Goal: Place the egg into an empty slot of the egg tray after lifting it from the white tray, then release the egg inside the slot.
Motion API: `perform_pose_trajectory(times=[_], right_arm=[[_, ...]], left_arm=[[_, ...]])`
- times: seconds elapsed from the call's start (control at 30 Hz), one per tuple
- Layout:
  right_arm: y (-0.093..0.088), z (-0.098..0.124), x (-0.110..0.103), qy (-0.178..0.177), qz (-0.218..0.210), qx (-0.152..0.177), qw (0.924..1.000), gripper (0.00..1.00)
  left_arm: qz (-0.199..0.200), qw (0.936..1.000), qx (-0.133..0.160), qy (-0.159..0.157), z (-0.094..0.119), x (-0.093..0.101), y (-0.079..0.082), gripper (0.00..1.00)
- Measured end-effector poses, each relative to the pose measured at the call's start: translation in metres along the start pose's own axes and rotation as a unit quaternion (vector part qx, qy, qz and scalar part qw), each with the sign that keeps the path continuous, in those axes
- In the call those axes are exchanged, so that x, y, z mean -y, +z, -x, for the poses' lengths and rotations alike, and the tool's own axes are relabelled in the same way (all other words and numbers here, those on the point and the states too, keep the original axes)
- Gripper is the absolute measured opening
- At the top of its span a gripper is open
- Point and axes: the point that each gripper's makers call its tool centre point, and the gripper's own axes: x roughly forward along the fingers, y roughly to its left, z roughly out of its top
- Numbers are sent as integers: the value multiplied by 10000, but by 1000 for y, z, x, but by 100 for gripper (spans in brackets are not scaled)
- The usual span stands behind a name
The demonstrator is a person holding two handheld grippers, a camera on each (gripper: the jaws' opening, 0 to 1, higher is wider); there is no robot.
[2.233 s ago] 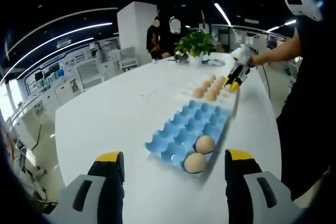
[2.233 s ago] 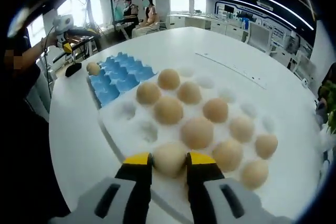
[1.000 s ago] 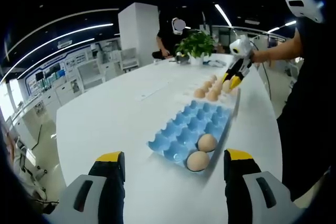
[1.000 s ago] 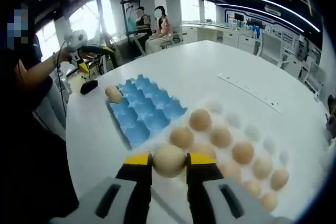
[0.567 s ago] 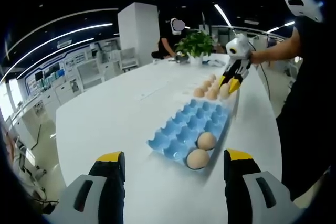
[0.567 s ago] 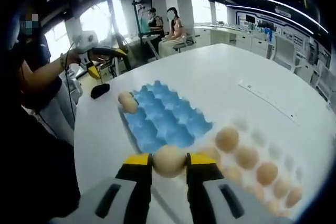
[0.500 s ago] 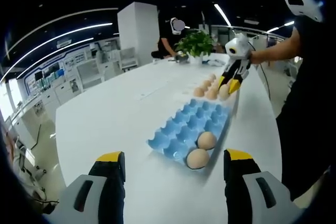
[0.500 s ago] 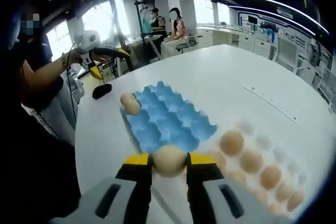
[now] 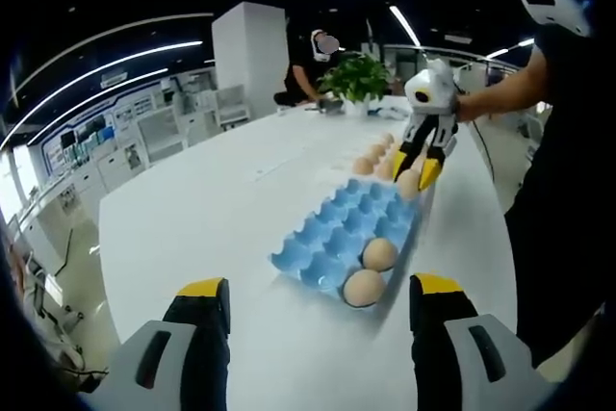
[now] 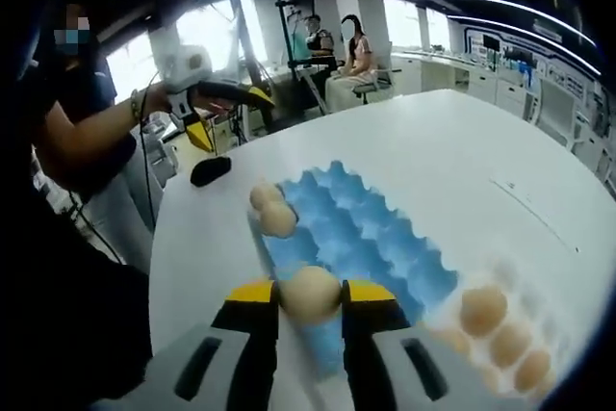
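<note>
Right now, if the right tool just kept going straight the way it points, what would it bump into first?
Probably the blue egg tray. The right tool, shut on an egg, points at the tray's near empty cups, though depth is hard to judge.

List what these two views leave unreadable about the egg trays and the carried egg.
- Blue tray: near end hidden behind the right gripper and its egg, right gripper view.
- White tray: cut off by the picture's edge, blurred; egg count unreadable.
- White tray, left gripper view: too far and small, partly behind the right gripper.
- Left gripper: holds nothing, jaws apart.
</note>
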Motion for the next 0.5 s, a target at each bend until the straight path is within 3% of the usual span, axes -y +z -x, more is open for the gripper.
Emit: perform_pose_trajectory(times=[0.27,0.43,0.5], right_arm=[[9,-24,-12,224,154,-31,9996,25],[13,-33,-8,233,262,-12,9994,25],[14,-37,-10,328,32,-11,9995,25]], left_arm=[[25,10000,14,-6,1,-1,0,76],[20,10000,27,13,3,-4,-2,76],[35,10000,45,16,4,-5,-2,76]])
